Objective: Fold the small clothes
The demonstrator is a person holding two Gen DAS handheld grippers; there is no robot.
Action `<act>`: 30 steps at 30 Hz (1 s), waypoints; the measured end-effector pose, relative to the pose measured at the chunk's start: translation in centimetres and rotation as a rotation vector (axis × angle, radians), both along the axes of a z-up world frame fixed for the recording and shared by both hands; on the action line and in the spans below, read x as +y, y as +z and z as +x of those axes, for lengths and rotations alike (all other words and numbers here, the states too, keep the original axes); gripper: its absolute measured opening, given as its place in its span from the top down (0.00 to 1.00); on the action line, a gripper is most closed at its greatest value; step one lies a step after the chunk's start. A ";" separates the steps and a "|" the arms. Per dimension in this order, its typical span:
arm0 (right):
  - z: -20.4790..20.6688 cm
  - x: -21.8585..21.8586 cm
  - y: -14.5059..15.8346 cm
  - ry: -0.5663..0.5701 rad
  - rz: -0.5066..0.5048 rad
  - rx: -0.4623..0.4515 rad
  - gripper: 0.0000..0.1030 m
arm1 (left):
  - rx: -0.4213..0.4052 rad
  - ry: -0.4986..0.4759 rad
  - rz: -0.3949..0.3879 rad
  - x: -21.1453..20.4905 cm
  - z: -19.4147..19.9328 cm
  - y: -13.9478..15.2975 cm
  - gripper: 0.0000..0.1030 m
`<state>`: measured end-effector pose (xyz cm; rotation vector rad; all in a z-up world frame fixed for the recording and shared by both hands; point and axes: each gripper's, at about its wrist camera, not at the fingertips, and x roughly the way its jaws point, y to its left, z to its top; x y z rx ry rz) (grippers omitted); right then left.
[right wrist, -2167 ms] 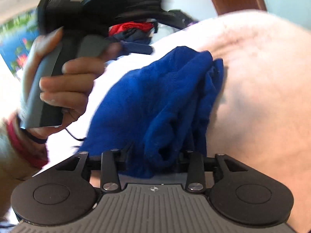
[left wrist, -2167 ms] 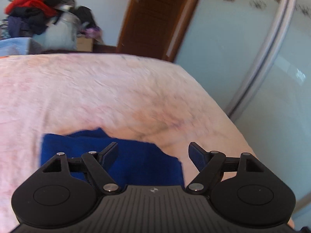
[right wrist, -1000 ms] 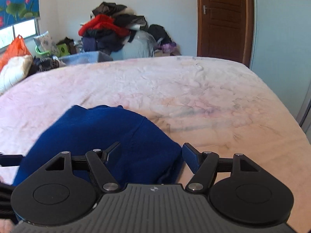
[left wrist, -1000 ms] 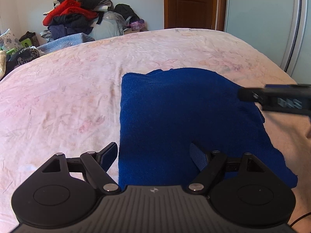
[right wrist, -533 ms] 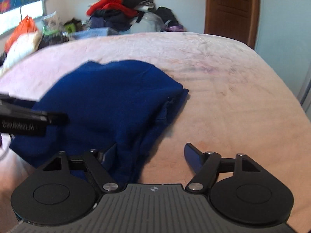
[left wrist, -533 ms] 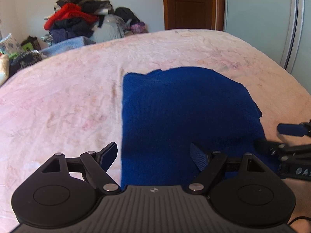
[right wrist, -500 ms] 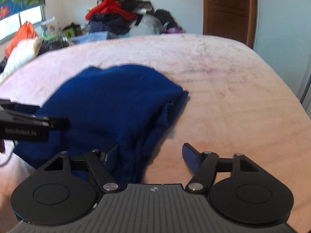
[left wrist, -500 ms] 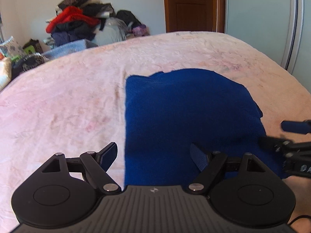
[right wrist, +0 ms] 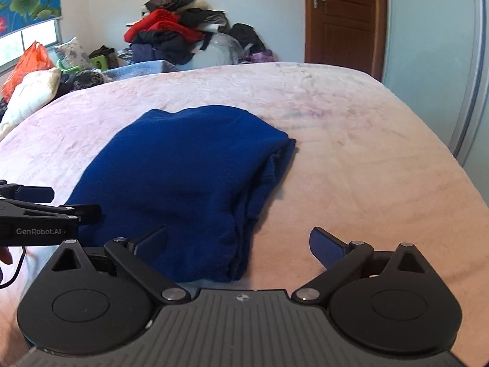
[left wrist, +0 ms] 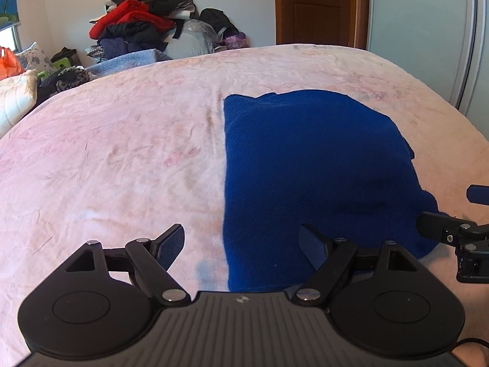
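A dark blue garment lies folded flat on the pink bed cover; the right wrist view shows the blue garment with doubled layers along its right edge. My left gripper hovers open over the garment's near left edge, with nothing pinched between its pads. My right gripper is opening wide above the garment's near right corner, and its pads press on nothing. Each gripper shows at the side of the other's view: the right gripper, the left gripper.
A heap of clothes is piled beyond the far end of the bed. Pillows and an orange bag lie far left. A brown door and a sliding wardrobe panel stand on the right.
The right gripper's jaws have spread wider and it has drawn back from the garment, which now lies flat. The left gripper has shifted leftwards to straddle the garment's left edge.
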<state>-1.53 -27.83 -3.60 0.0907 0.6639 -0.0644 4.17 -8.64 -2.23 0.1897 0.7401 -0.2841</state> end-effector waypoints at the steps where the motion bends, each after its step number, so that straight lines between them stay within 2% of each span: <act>1: 0.2 -0.3 -0.2 0.014 0.019 0.000 0.02 | -0.002 -0.002 -0.013 0.4 0.1 0.1 0.20; 3: 0.9 -1.9 -0.9 0.045 0.130 0.000 0.06 | -0.003 0.006 -0.053 1.6 0.8 0.1 0.20; 5: 1.9 -4.2 -1.9 0.028 0.299 0.019 0.16 | 0.018 -0.003 -0.102 2.9 1.9 -0.3 0.20; 7: 2.6 -5.8 -2.8 0.055 0.417 0.008 0.19 | 0.075 -0.015 -0.195 4.5 3.5 -1.1 0.20; 10: 3.9 -6.2 -3.2 0.125 0.472 -0.007 0.20 | 0.158 -0.046 -0.343 6.0 5.2 -2.5 0.20; 12: 4.7 -5.7 -3.4 0.173 0.498 -0.005 0.22 | 0.142 -0.068 -0.383 6.3 5.0 -2.8 0.21; 14: 4.9 -4.7 -3.3 0.203 0.459 -0.006 0.23 | 0.140 -0.120 -0.390 6.2 4.5 -3.0 0.23; 16: 4.5 -4.0 -3.2 0.212 0.401 -0.003 0.28 | 0.130 -0.168 -0.392 6.1 3.9 -3.0 0.46; 17: 4.2 -4.2 -3.2 0.207 0.408 -0.003 0.35 | 0.147 -0.193 -0.401 6.0 3.8 -3.2 0.67; 18: 4.0 -4.5 -3.2 0.186 0.426 -0.004 0.41 | 0.170 -0.202 -0.420 5.9 4.0 -3.4 0.77; 19: 4.1 -4.8 -3.4 0.152 0.442 0.005 0.66 | 0.175 -0.194 -0.431 5.8 4.0 -3.5 0.80; 20: 4.3 -5.4 -3.7 0.123 0.477 0.018 0.79 | 0.168 -0.190 -0.433 5.6 3.9 -3.4 0.87; 22: 4.3 -5.6 -4.0 0.103 0.530 0.015 0.79 | 0.122 -0.185 -0.397 5.0 3.2 -2.9 0.89; 27: 3.2 -4.2 -2.5 0.099 0.519 0.004 0.82 | 0.054 -0.156 -0.389 6.3 1.8 -0.7 0.90; 30: 2.8 -3.2 -2.6 0.112 0.471 0.040 0.81 | 0.068 -0.150 -0.330 6.2 1.7 -0.5 0.89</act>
